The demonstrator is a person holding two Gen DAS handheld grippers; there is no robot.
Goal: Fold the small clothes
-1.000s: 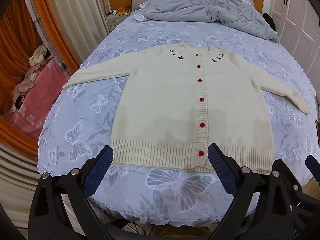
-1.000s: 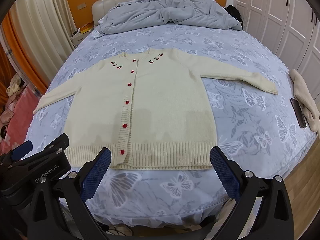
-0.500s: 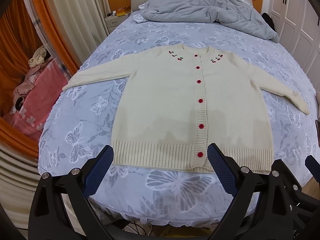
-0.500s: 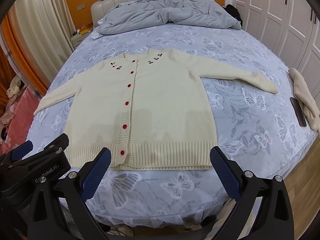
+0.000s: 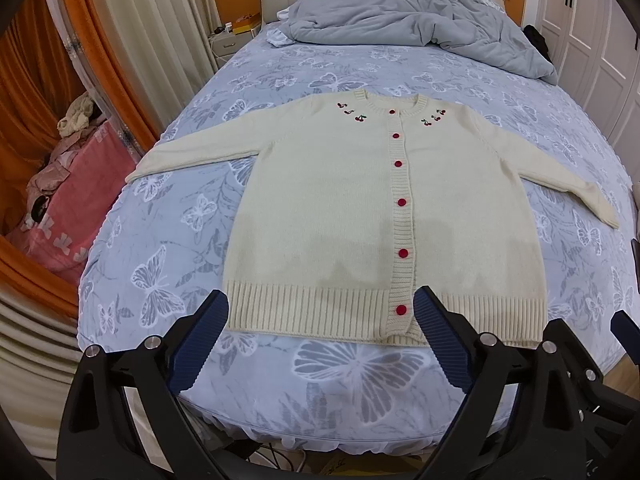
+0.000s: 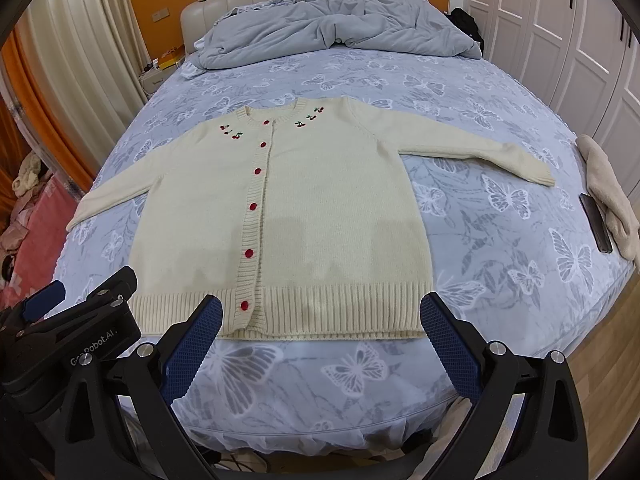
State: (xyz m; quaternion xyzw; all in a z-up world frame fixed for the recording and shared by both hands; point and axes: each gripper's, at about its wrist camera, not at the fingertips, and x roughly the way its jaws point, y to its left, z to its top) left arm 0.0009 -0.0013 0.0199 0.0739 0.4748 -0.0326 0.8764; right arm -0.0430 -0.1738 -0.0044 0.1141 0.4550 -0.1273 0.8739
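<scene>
Left wrist view: the left tongs [image 5: 320, 336] hang spread wide, grasping nothing, just short of the ribbed hem of a cream cardigan [image 5: 360, 216]. It lies flat and buttoned on the bed [image 5: 160, 264] ahead of them — both sleeves out to the sides, red buttons [image 5: 402, 201] up its front.

Right wrist view: the right tongs [image 6: 320, 340] are likewise released over the near bed edge, the cardigan [image 6: 320, 216] straight ahead. Far right of them lie a beige cloth [image 6: 608, 196] and a dark phone [image 6: 596, 224]; a grey duvet [image 6: 332, 28] is heaped beyond.
</scene>
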